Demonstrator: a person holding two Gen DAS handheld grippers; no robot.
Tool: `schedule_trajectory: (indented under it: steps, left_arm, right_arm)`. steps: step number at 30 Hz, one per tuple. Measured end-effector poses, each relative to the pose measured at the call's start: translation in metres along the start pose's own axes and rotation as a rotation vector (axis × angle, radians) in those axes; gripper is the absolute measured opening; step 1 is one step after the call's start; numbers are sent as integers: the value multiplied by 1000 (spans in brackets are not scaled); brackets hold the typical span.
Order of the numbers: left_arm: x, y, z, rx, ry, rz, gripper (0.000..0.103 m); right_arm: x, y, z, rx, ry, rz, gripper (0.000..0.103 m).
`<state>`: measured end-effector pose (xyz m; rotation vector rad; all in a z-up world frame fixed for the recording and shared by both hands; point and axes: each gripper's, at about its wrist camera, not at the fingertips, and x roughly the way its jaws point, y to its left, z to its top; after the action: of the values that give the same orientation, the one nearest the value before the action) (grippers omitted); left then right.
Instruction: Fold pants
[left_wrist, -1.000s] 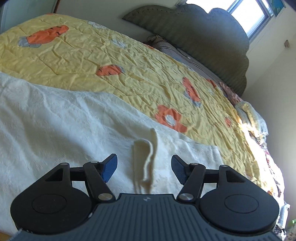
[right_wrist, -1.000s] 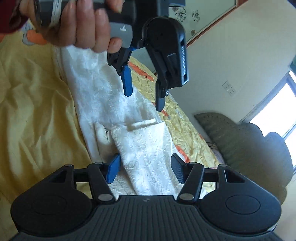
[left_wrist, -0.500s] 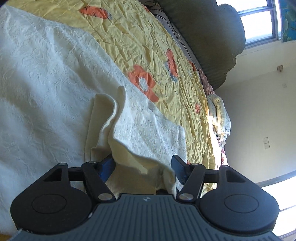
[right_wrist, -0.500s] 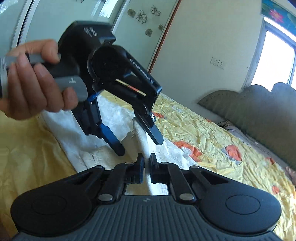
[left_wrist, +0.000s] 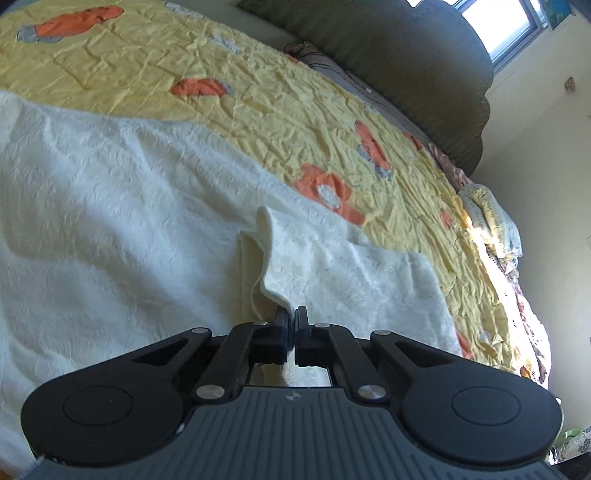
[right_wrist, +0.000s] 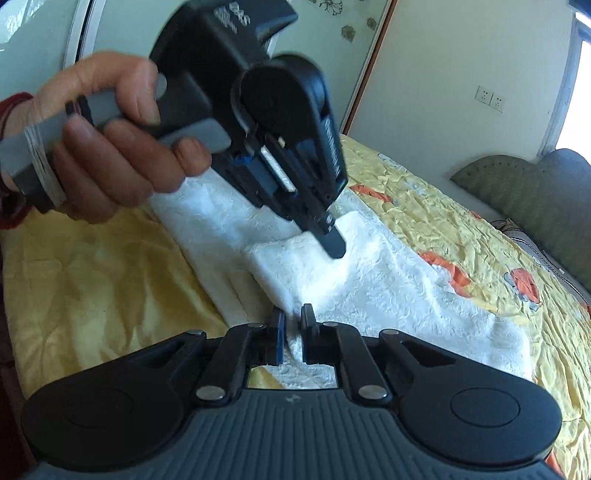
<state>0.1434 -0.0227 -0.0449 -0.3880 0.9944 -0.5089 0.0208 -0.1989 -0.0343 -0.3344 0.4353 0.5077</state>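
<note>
White, crinkle-textured fabric pants (left_wrist: 110, 206) are spread on a wrinkled yellow quilted bedspread (left_wrist: 258, 110); their edge is clenched by the left gripper (left_wrist: 291, 321) and the right gripper (right_wrist: 291, 325).

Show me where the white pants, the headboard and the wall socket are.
white pants (left_wrist: 110, 206): left wrist view, flat fabric.
headboard (left_wrist: 406, 66): left wrist view, padded front.
wall socket (right_wrist: 490, 99): right wrist view, plate centre.
</note>
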Motion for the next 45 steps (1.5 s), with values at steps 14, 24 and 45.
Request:
schedule_trajectory:
  steps: [14,24,45]
  left_arm:
    - [2,-26,-20,228,-82,110,6]
    - [7,-29,-20,230,-96,124,17]
    - [9,-31,-20,229,-102,112,21]
  right_arm:
    - [31,-112,-33,548,55,-189,18]
    - [34,-113,-38,603,-28,97,103]
    - [41,-86,-23,426,63,-35,103]
